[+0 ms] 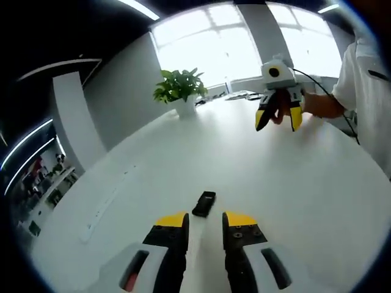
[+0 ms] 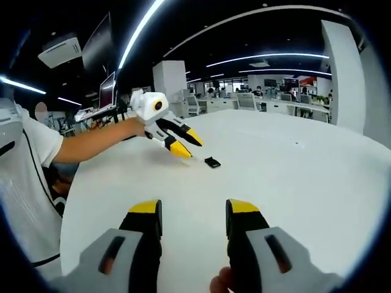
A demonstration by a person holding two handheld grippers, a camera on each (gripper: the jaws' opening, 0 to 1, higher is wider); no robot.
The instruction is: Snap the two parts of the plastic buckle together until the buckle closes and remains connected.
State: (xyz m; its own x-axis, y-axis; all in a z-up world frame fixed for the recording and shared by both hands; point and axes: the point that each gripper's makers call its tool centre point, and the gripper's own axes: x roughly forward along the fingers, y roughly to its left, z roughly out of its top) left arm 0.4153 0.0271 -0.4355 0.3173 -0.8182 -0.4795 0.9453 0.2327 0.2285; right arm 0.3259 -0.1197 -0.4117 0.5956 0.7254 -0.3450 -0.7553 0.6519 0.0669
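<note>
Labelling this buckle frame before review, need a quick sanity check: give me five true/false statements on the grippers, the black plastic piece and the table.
1. A small black plastic buckle piece lies on the white table. True.
2. The left gripper is clamped on the buckle piece. False: its jaws are open, and the piece lies on the table just ahead of them.
3. The right gripper is open and empty. True.
4. A potted green plant stands at the table's far edge, near the window. True.
5. The two buckle halves are already snapped together in the right gripper. False: it holds nothing; only one dark piece is discernible.
</note>
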